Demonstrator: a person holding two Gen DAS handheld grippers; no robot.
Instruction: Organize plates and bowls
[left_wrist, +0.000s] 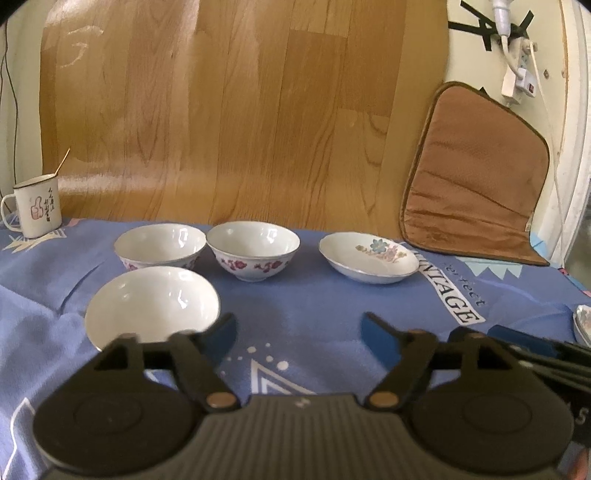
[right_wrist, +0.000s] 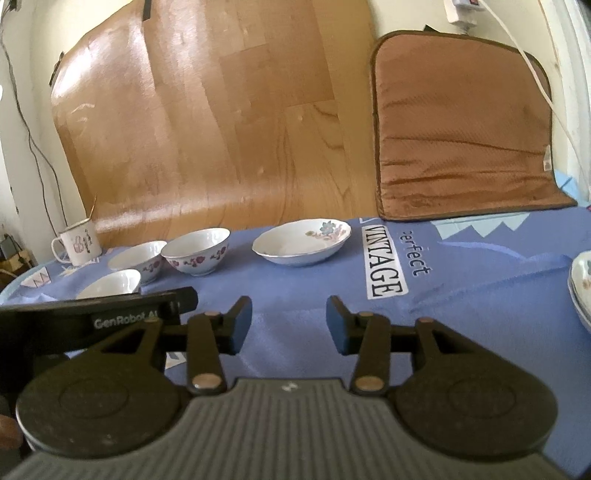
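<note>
Left gripper (left_wrist: 299, 332): jaws spread wide, nothing between them, only blue cloth (left_wrist: 317, 295) showing in the gap. Pointed slightly downward across the table.

Right gripper (right_wrist: 290, 321): jaws parted about halfway, empty, over bare cloth.

Near bowl (left_wrist: 153, 304): plain white inside, upright, just ahead and to the left of the left gripper; its near rim is hidden behind the left finger (left_wrist: 221, 334). Judged the closest piece to either gripper, and the left one's to take; the jaws would need to shift left to straddle its rim.

Two patterned bowls: one (left_wrist: 160, 247) directly beyond the near bowl, the other (left_wrist: 253, 253) ahead of the left gripper and just beside the first. Whether their rims touch cannot be told.

Flowered plate (right_wrist: 301, 242): shallow, ahead of the right gripper, slightly left of its centre line, well apart from the jaws. Ahead and to the right of the left gripper.

Stacked dishes (right_wrist: 581, 288): far right of the right gripper, cut off by the picture edge; count and kind unclear.

Mug (left_wrist: 35, 206): far left, a thin stick standing in it.

Brown cushion (right_wrist: 465, 129): leaning upright beyond the plate. Wood-grain sheet (left_wrist: 229, 110) behind the bowls.
</note>
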